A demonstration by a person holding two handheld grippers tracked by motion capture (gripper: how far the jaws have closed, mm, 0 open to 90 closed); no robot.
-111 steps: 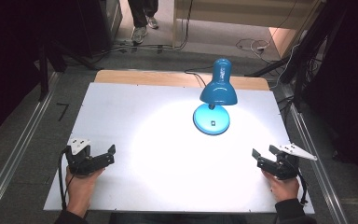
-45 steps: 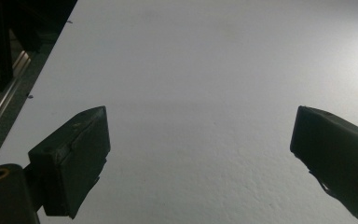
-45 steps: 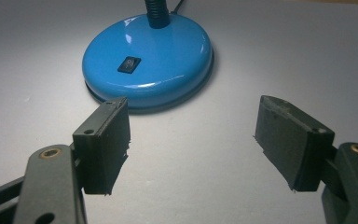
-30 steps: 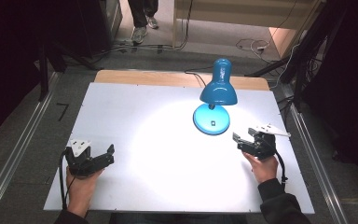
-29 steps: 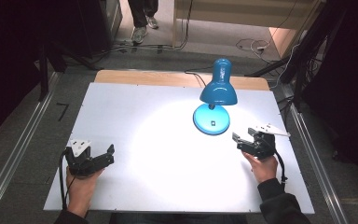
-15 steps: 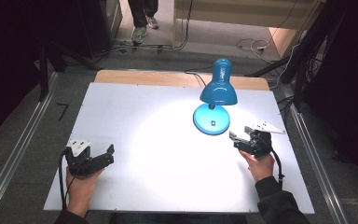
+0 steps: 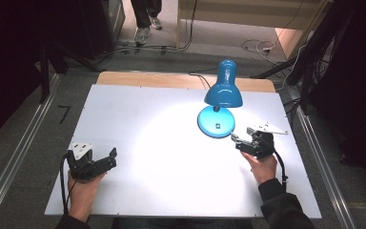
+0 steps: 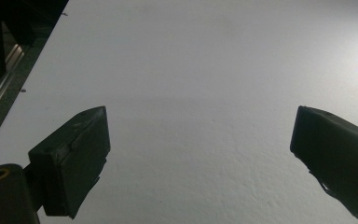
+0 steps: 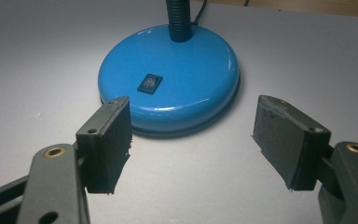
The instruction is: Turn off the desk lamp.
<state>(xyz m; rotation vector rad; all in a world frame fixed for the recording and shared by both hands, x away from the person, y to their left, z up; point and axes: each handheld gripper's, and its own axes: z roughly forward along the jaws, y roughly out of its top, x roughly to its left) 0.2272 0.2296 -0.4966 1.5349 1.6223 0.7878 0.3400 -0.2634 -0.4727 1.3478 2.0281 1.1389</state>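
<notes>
A blue desk lamp (image 7: 223,90) stands lit at the back right of the white table (image 7: 138,114), throwing a bright pool of light on it. Its round base (image 9: 168,79) carries a black rocker switch (image 9: 149,84) and a dark flexible neck (image 9: 178,18). My right gripper (image 7: 240,141) is open just short of the base's near right side, jaws pointing at it with nothing between them. In the right gripper view its fingers (image 9: 105,144) frame the base's front rim. My left gripper (image 7: 102,161) rests open at the front left, over bare table (image 8: 191,93).
The lamp's cable (image 7: 198,76) runs off the back over a wooden strip (image 7: 171,80). Metal rails (image 7: 19,152) flank the table on both sides. A person's feet (image 7: 145,28) stand on the floor beyond. The surroundings are dark.
My right gripper has moved forward and left from the front right corner to just beside the lamp base. The left gripper has stayed put.
</notes>
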